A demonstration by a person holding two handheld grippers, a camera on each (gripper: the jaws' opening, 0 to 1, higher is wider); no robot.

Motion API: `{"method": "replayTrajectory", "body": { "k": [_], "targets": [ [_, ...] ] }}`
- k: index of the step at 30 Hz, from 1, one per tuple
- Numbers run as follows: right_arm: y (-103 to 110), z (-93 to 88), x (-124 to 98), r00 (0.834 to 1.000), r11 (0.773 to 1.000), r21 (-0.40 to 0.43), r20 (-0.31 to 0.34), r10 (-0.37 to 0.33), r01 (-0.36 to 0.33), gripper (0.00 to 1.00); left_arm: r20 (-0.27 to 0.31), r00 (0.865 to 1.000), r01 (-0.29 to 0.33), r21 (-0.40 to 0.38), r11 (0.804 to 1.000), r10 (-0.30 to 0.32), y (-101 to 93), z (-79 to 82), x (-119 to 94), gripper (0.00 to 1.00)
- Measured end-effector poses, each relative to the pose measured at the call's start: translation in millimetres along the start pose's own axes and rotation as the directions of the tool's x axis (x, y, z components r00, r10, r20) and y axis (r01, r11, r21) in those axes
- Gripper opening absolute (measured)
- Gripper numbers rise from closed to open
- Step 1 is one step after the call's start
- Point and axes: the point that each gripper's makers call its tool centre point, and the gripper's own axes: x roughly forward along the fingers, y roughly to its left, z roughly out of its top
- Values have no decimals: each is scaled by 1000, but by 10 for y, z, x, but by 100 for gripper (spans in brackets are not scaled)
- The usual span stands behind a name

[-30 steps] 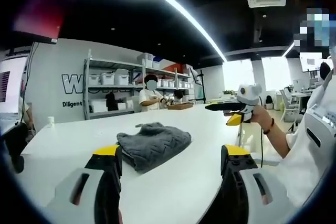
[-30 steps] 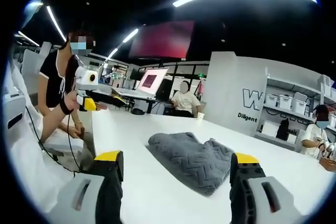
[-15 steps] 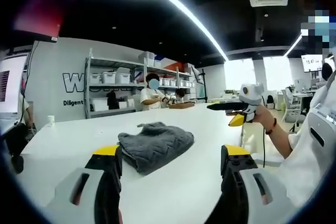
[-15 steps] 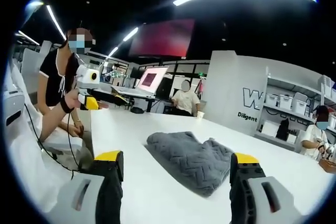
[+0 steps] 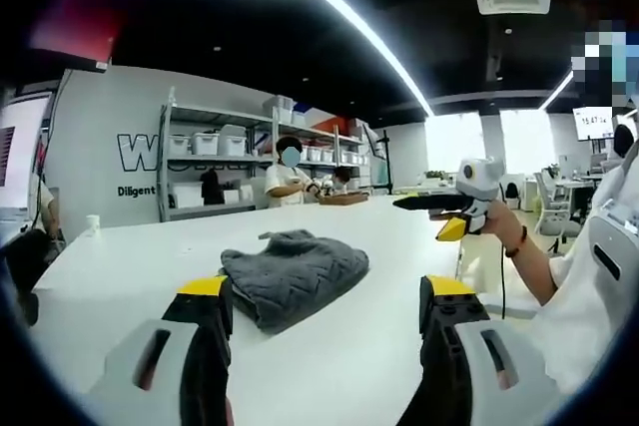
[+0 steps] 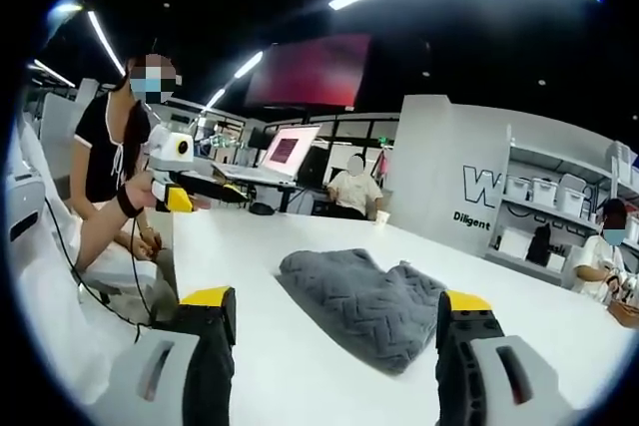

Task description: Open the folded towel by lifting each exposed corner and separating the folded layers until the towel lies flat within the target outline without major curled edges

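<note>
Folded grey towel (image 5: 292, 274) on white table (image 5: 120, 266), left gripper (image 5: 324, 331) and right gripper (image 6: 337, 341) both released, jaws spread, hovering level above table, clear of towel

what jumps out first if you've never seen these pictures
A folded grey towel lies mid-table on the white table, ahead of both open hand-held grippers. The left hand-held gripper and right hand-held gripper show yellow-tipped jaws, spread wide, not touching it.

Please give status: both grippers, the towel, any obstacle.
Left gripper open, right gripper open, both short of towel. Grey quilted folded towel untouched on white table. Nothing in the way.
</note>
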Motion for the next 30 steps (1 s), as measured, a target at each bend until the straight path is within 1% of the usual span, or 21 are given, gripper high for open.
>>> {"method": "replayTrajectory", "body": {
  "k": [1,5,7,12,15,18,26,30],
  "targets": [
    [-4,-15,2,1000,1000,-1,-7,0,0,81,0,1000,-1,0,1000,1,6,-3,10,74],
    [-27,-10,-6,1000,1000,6,3,-4,4,81,0,1000,15,-23,1000,-15,4,-38,42,74],
    [-42,-22,-3,1000,1000,7,2,-5,5,81,-7,1000,13,-8,1000,-13,-6,-48,64,74],
    [-72,-53,19,1000,1000,19,-1,-7,7,81,-6,1000,25,-14,1000,-25,-7,-26,134,74],
    [-70,-65,37,1000,999,31,1,6,-6,81,-6,999,32,-11,999,-32,-25,-17,167,74],
    [-74,-47,48,1000,999,36,8,10,-10,80,5,999,36,-16,999,-36,-34,5,185,74],
    [-98,-25,92,1000,1000,30,10,9,-10,80,7,999,39,-23,999,-39,-35,15,215,74],
    [-117,-59,134,1000,999,31,-7,8,-8,80,-1,999,34,-18,999,-34,-16,11,243,74]
  ]
}}
